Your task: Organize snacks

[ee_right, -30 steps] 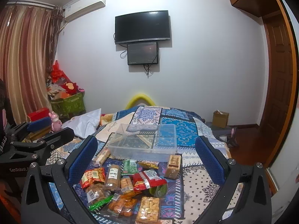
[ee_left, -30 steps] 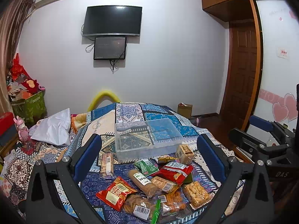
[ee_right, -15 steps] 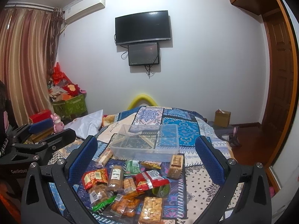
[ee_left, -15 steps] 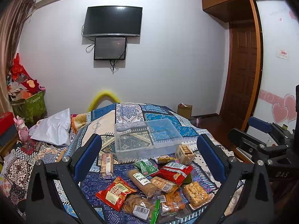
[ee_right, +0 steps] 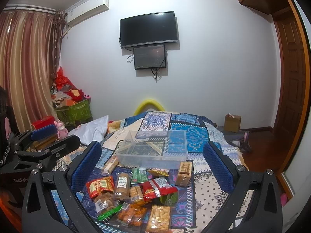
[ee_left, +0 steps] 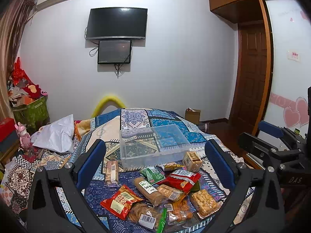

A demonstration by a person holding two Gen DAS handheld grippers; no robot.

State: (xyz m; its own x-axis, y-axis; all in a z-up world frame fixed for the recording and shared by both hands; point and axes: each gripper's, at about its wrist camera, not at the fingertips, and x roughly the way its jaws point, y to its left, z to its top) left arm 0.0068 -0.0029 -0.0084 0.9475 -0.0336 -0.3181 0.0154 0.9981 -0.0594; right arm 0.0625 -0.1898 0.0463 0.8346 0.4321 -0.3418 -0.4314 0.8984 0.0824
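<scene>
Both the left gripper (ee_left: 155, 165) and right gripper (ee_right: 152, 167) are held spread wide and empty above the snacks (ee_left: 155, 190), which are heaped before the clear bin (ee_left: 153, 145).

Ahead on far wall: black TV (ee_left: 116, 23), smaller dark screen (ee_left: 114, 51) just below, cables dangling. Air conditioner (ee_right: 88, 7) upper left, striped curtains (ee_right: 25, 68) far left. Green box (ee_right: 74, 112) piled with red clutter, pink toy (ee_right: 61, 129) near it. White pillow (ee_left: 55, 135) left on patterned bedspread (ee_right: 189, 134). Cardboard box (ee_right: 232, 123) on floor right, wooden door (ee_left: 251, 73) beyond.
</scene>
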